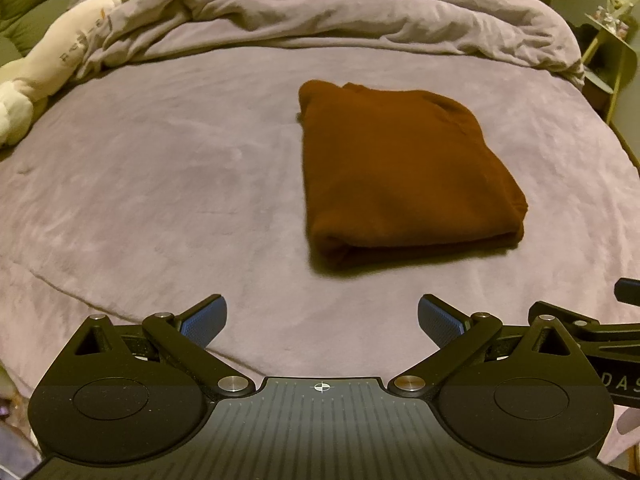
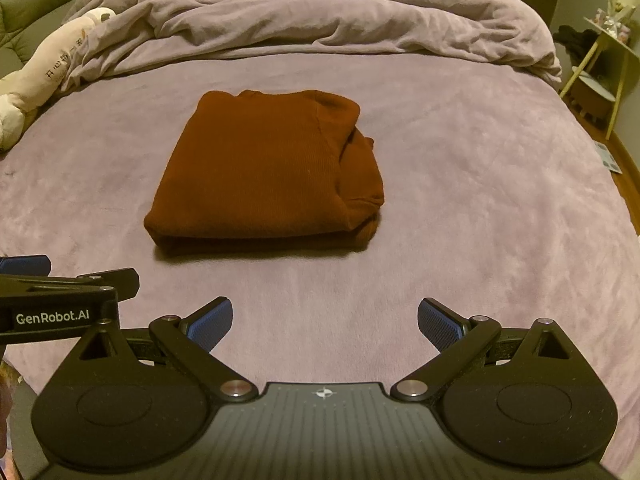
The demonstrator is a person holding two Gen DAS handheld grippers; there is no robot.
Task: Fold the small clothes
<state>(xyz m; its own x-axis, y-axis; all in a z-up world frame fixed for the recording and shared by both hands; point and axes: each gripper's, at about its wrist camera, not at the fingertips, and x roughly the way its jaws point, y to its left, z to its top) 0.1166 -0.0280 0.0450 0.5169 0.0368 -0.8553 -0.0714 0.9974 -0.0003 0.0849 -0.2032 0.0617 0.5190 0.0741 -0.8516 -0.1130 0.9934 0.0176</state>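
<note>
Home bedroom: bed (image 2: 460,208), rumpled duvet (image 2: 320,16), plush toy (image 2: 48,68).

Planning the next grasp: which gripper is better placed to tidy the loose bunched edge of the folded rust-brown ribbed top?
Right, probably. The folded rust-brown ribbed top has its bunched edge toward the right gripper; the left gripper sits further left. Both are open, short of the garment.

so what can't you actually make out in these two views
- Underside and inner folds of the brown garment: hidden by its own top layer, both views.
- Print on the white plush: blurred in the left view, too small in the right.
- Items on the side table: small, dim, near the edge.
</note>
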